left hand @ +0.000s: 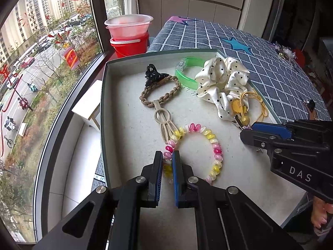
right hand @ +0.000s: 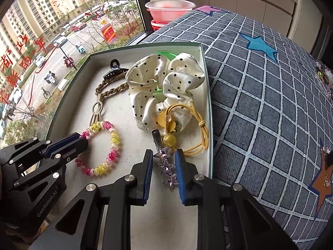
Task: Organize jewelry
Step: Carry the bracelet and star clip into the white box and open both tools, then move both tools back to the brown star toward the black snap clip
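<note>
A shallow white box (left hand: 104,104) (right hand: 208,95) holds the hair accessories. My left gripper (left hand: 167,162) (right hand: 84,141) is shut on the left side of a pink and yellow spiral hair tie (left hand: 216,152) (right hand: 114,141) lying on the box floor. My right gripper (right hand: 164,162) (left hand: 246,130) is shut on a sparkly star hair clip (right hand: 167,166), whose silver end (left hand: 239,125) pokes out past the fingertips. Just beyond it lie a yellow elastic with a charm (right hand: 193,125) (left hand: 241,106) and a polka-dot scrunchie (right hand: 164,83) (left hand: 222,77).
Further back in the box are a braided brown tie (left hand: 160,92) (right hand: 110,92), a black claw clip (left hand: 153,75) (right hand: 114,70) and a green band (left hand: 187,73). A checked blanket (left hand: 270,73) (right hand: 270,104) spreads right, with more trinkets (right hand: 322,77). A red bucket (left hand: 129,45) stands by the window.
</note>
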`<action>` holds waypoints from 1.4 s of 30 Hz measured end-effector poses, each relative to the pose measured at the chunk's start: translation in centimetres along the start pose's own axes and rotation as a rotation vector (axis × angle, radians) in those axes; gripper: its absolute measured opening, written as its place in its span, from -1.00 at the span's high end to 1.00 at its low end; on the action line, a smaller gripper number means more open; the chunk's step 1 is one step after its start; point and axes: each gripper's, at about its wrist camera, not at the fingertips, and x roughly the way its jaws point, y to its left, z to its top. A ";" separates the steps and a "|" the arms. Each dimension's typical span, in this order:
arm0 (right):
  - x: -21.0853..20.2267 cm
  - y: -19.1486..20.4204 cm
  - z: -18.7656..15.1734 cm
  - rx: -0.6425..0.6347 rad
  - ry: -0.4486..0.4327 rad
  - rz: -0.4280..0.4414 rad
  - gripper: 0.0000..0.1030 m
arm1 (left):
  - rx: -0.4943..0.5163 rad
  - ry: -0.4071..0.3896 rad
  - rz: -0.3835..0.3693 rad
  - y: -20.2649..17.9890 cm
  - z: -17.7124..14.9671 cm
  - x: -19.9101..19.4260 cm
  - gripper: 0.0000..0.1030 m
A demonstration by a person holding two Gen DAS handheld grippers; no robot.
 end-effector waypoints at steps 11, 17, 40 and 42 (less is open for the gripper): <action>-2.5 -0.1 0.3 0.034 -0.056 0.094 0.03 | -0.002 -0.029 -0.002 -0.4 0.2 -1.7 0.68; -5.0 -1.0 -0.4 0.046 -0.104 0.092 -0.12 | 0.004 -0.031 0.011 -0.8 0.2 -1.9 0.68; -10.0 -10.7 -5.7 0.255 -0.183 0.060 -0.52 | 0.041 -0.027 0.020 -4.1 0.9 -3.4 0.60; -10.4 -11.9 -6.3 0.276 -0.189 0.050 -0.52 | 0.051 -0.038 0.030 -5.0 1.2 -3.9 -0.90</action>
